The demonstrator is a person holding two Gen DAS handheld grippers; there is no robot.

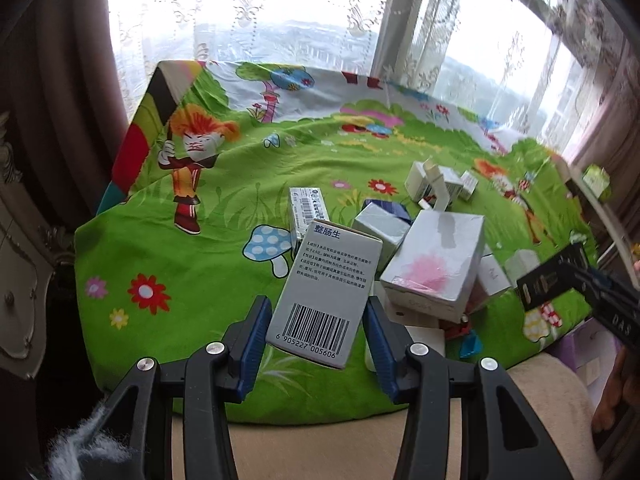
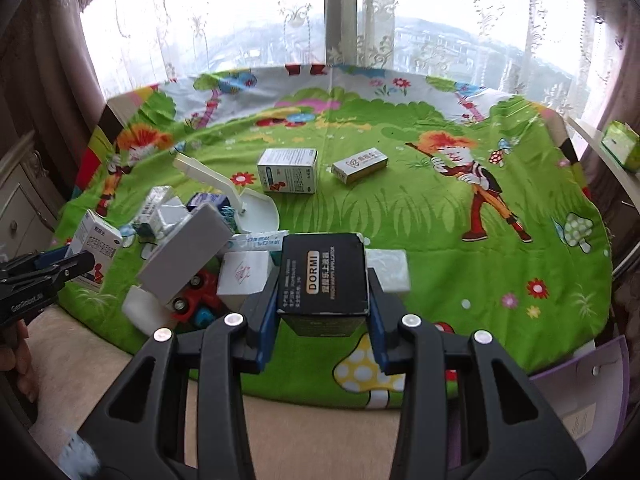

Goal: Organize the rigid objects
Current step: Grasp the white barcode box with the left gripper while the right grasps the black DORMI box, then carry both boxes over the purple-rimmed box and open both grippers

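Note:
My left gripper (image 1: pixel 316 320) is shut on a white medicine box (image 1: pixel 324 292) with a barcode, held above the green cartoon cloth (image 1: pixel 180 248). It also shows in the right wrist view (image 2: pixel 96 252). My right gripper (image 2: pixel 324 296) is shut on a black DORMI box (image 2: pixel 324 276) and holds it above the cloth's near edge; the box also shows at the right of the left wrist view (image 1: pixel 548 280). A pile of boxes lies between the grippers, with a large silver box (image 1: pixel 436 260) leaning on top.
Two medicine boxes (image 2: pixel 288 170) (image 2: pixel 360 165) lie apart on the cloth toward the window. A white scoop (image 2: pixel 240 200) and a red toy car (image 2: pixel 196 292) sit in the pile. A white cabinet (image 1: pixel 20 264) stands left. A purple bag (image 2: pixel 580 392) lies at the right.

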